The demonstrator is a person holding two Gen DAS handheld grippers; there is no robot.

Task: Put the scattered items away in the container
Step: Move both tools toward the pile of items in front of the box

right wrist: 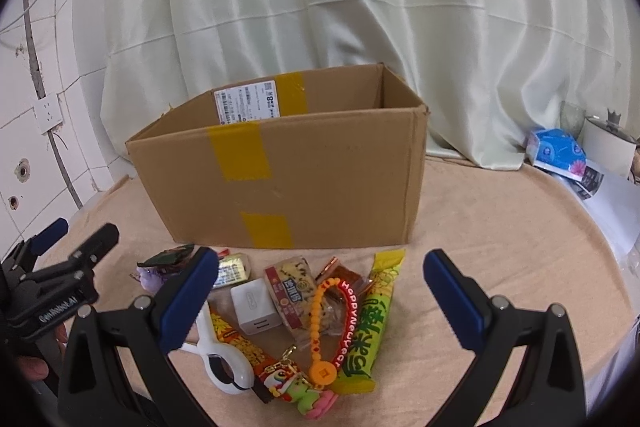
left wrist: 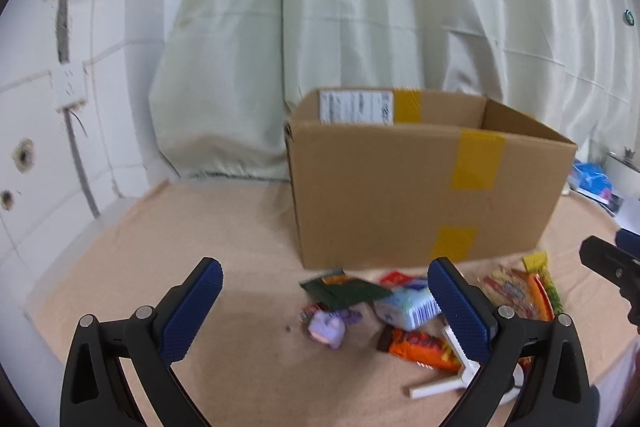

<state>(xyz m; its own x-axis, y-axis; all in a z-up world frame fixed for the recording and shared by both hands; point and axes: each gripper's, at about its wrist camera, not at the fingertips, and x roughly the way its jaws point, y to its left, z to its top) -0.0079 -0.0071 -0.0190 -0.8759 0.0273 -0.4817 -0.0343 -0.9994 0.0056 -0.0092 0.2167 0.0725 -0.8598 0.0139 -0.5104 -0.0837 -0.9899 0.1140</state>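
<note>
Both grippers gape wide, holding nothing; your right gripper hovers over the snack pile, just short of the cardboard box at 12 o'clock; the green packet runs 12-to-6; your left gripper sits leftward, likely less well placed.

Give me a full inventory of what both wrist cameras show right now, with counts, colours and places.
cardboard box: 1, brown with yellow tape, open top, behind the pile
white charger: 1, white, pile centre
white clip: 1, white, pile's left front
green snack packet: 1, green-yellow, pile's right
bead strap: 1, orange-red, over the snacks
purple item: 1, lilac, pile's left
tissue pack: 1, blue, far right
table cloth: 1, beige
left gripper: open, empty
right gripper: open, empty
</note>
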